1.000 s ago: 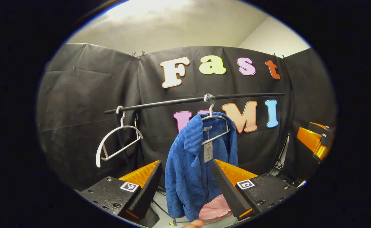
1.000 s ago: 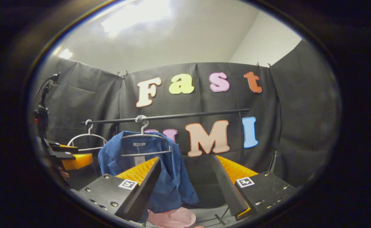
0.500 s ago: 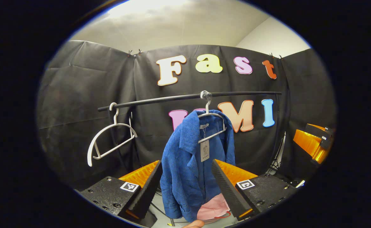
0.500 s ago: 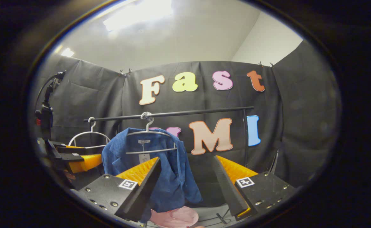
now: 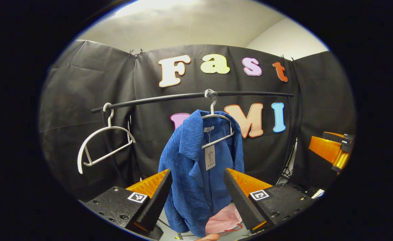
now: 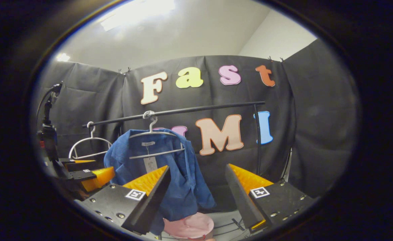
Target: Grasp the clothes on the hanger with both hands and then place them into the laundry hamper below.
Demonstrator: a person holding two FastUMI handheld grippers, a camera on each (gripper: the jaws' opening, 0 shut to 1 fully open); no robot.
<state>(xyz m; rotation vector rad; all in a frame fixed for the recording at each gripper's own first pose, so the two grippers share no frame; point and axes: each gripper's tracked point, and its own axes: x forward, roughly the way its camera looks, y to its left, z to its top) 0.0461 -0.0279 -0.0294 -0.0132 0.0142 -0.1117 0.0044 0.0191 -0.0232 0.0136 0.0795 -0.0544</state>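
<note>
A blue corduroy jacket [image 5: 199, 167] [image 6: 179, 170] hangs on a white hanger [image 5: 216, 129] [image 6: 156, 144] from a black rail [image 5: 189, 97] [image 6: 183, 112]. A pink laundry hamper [image 5: 223, 220] [image 6: 189, 226] stands on the floor below it. My left gripper [image 5: 198, 187] is open, the jacket seen between its fingers but farther off. In the right gripper view my right gripper [image 6: 198, 187] is open too, with the jacket to its left and beyond. The left gripper [image 6: 85, 172] shows at the left edge there; the right gripper [image 5: 330, 150] appears at the right edge of the left gripper view.
An empty white hanger [image 5: 101, 147] [image 6: 87, 147] hangs at the rail's left end. The rail's upright post [image 6: 257, 140] stands at the right. A camera stand [image 6: 47, 127] rises at the far left. Black cloth walls close in behind and at both sides.
In the left gripper view the rail, jacket and hangers have slid left and grown slightly larger. In the right gripper view the scene has shifted a little upward. Both grippers stayed open.
</note>
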